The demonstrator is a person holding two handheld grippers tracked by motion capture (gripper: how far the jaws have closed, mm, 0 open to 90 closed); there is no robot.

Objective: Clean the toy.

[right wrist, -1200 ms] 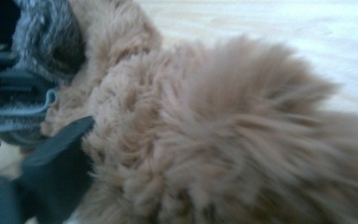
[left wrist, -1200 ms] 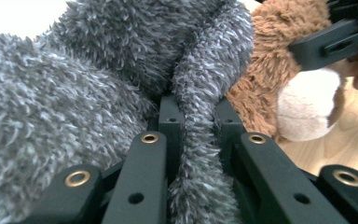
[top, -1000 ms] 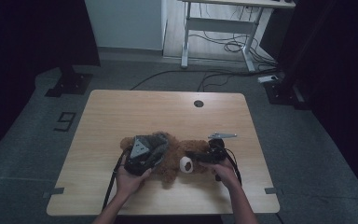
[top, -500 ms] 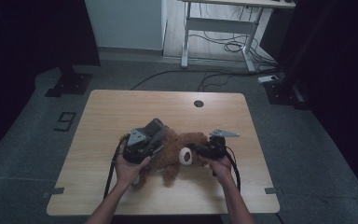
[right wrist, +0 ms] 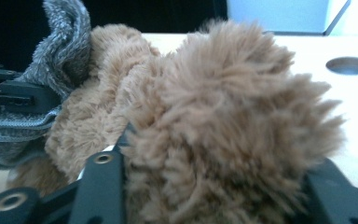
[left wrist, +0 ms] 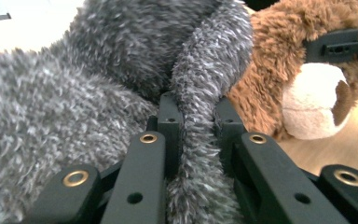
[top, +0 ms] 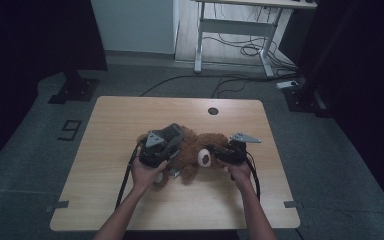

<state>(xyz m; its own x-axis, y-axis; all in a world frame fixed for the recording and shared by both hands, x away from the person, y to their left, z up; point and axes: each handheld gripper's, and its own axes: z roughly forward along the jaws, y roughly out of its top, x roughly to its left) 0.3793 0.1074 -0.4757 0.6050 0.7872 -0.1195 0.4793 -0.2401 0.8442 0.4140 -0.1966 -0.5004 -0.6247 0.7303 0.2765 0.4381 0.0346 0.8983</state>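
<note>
Brown teddy bear [top: 200, 150] lies on worktop [top: 130, 120], near front edge. Left gripper [left wrist: 193, 121] pinches grey furry cloth [left wrist: 98, 70]. Right gripper [right wrist: 214, 177], jaws just opening, has bear's fur between them.

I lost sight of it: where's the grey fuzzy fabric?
In the left gripper view, the grey fuzzy fabric is pinched between the left tool, left of the brown teddy bear.

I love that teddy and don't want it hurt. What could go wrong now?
1. The left tool pinches just a thin fold of the grey fuzzy cloth, so the cloth might slip out or stretch if pulled.
2. The right tool sits around the brown teddy bear's fur; a hard tug from both sides could strain its seams.
</note>
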